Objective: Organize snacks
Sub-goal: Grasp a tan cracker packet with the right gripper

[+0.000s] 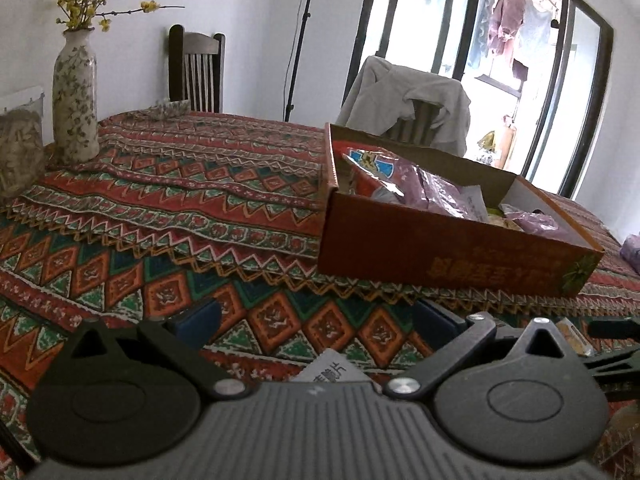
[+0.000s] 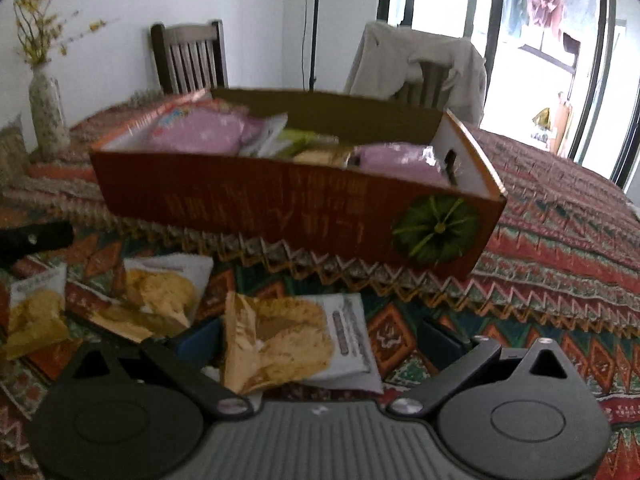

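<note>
Snacks filled the orange box [image 2: 280, 204] on your bench [image 2: 560, 240]: pink packets [image 2: 200, 132] lay inside it. Three chip bags sat on the cloth just in front of the box; the nearest chip bag [image 2: 288, 340] lay between your right tool's [image 2: 320, 336] spread fingers, ungripped. Your left tool [image 1: 316, 320] stood apart too, near the box's front-left corner.

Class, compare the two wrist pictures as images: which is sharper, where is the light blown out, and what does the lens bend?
Left wrist view: sharp; the tablecloth pattern and vase read crisply. The window is overexposed, and its frames bow with fisheye distortion. Right wrist view: softer, apparently motion-blurred; the lettering on the orange box and the chip packets smear, and the window is again washed out.
</note>
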